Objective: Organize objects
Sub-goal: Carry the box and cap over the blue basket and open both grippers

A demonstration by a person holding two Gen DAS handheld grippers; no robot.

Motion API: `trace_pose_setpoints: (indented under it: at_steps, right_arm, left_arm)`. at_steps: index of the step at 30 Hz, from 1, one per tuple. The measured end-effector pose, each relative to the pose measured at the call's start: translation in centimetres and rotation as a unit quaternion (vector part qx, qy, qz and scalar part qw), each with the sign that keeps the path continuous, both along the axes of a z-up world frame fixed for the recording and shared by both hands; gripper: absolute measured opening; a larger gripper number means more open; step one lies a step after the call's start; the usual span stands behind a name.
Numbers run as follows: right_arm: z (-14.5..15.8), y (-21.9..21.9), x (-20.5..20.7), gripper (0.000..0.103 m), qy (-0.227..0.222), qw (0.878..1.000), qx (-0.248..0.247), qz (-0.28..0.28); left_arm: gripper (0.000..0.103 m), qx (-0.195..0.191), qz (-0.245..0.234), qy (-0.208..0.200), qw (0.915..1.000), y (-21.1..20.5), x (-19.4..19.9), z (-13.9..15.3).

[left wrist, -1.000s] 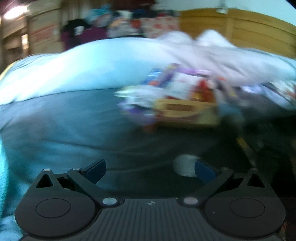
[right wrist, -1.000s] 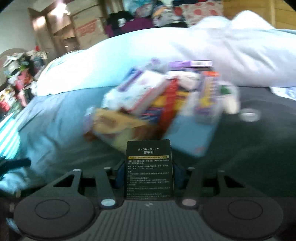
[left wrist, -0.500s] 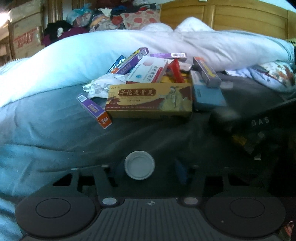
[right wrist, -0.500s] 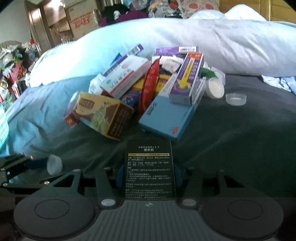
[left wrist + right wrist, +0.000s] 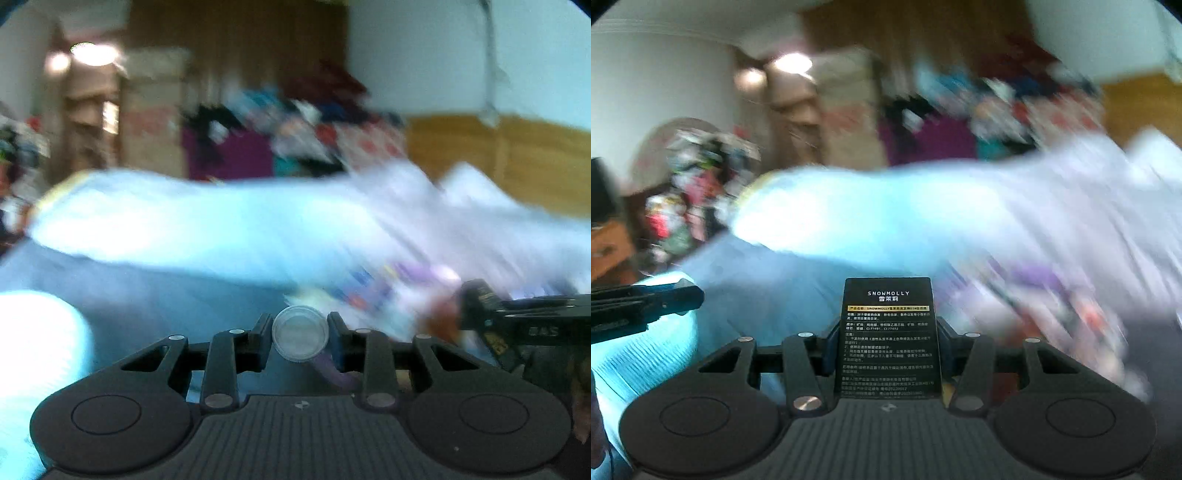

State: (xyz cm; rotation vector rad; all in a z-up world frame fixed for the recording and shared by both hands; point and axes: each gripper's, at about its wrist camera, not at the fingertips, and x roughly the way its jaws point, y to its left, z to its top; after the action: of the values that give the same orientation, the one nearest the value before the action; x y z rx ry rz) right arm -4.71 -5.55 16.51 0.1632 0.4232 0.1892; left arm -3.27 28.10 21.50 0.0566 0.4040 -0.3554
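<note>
My left gripper (image 5: 300, 334) is shut on a small round white cap (image 5: 300, 333), held up off the bed. A black SNOWMOLLY box (image 5: 889, 339) stands upright between the fingers of my right gripper (image 5: 886, 343), which is shut on it. The pile of medicine boxes (image 5: 384, 291) is a blurred smear low on the right in the left wrist view and again as the boxes (image 5: 1052, 295) in the right wrist view. The right gripper with its black box (image 5: 480, 306) shows at the right edge of the left view. The left gripper's tip (image 5: 665, 299) pokes in from the left of the right view.
A pale blue and white duvet (image 5: 221, 225) lies bunched across the bed behind the pile. Beyond it are heaped clothes (image 5: 295, 125), cardboard boxes (image 5: 151, 133) and a wooden headboard (image 5: 498, 158). Both views are heavily motion-blurred.
Both grippers have lifted and tilted upward, so the pile has dropped low and right in view. The left gripper, open a second ago, now holds the white cap raised.
</note>
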Motion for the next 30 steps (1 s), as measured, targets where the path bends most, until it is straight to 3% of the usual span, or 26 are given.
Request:
trace_pose_setpoints:
  at_steps: [6, 12, 18, 21, 24, 26, 30]
  right_arm:
    - [8.6, 10.4, 5.1, 0.053, -0.069, 0.988, 0.008, 0.137]
    - [12.3, 20.7, 9.0, 0.053, -0.047, 0.968, 0.025, 0.244]
    - [11.9, 28.8, 11.6, 0.053, 0.050, 0.950, 0.045, 0.305]
    - [10.2, 31.3, 12.5, 0.053, 0.081, 0.945, 0.040, 0.315]
    - [8.5, 33.0, 12.6, 0.053, 0.099, 0.941, 0.035, 0.321]
    - [7.4, 34.0, 12.9, 0.053, 0.110, 0.939, 0.031, 0.323]
    - [5.5, 35.4, 13.0, 0.054, 0.125, 0.938, 0.017, 0.324]
  left_arm:
    - [0.033, -0.005, 0.134, -0.048, 0.9898, 11.1, 0.3, 6.4]
    - [0.033, -0.006, 0.234, -0.023, 0.9719, 22.0, 0.1, 8.3]
    - [0.034, -0.032, 0.268, 0.053, 0.9615, 29.9, 1.0, 7.5]
    - [0.034, -0.033, 0.270, 0.079, 0.9591, 32.5, 1.3, 6.3]
    - [0.029, -0.027, 0.273, 0.098, 0.9567, 33.8, 1.5, 5.0]
    - [0.020, -0.022, 0.272, 0.111, 0.9556, 34.2, 2.2, 4.1]
    - [0.020, -0.021, 0.272, 0.124, 0.9539, 33.8, 2.7, 2.8]
